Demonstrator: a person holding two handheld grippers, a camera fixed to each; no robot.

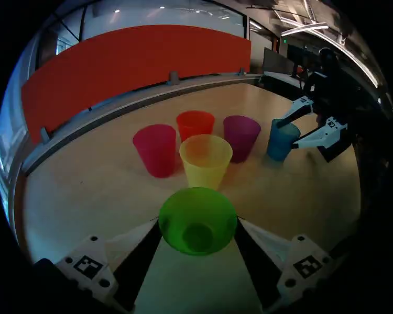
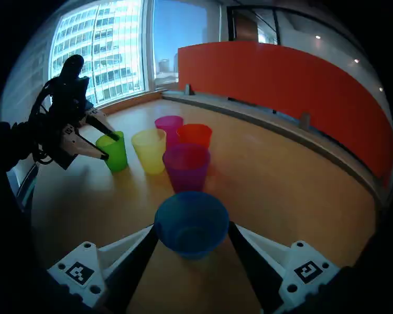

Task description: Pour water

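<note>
Left tongs (image 1: 197,222) clamped on green cup (image 1: 197,230), a finger pressing each side, cup upright. Right tongs (image 2: 191,226) grip blue cup (image 2: 190,220) the same way, upright. Between them on the desk (image 1: 86,183) stand yellow cup (image 1: 206,159), pink cup (image 1: 155,149), orange cup (image 1: 195,124) and purple cup (image 1: 241,137), clustered close
</note>
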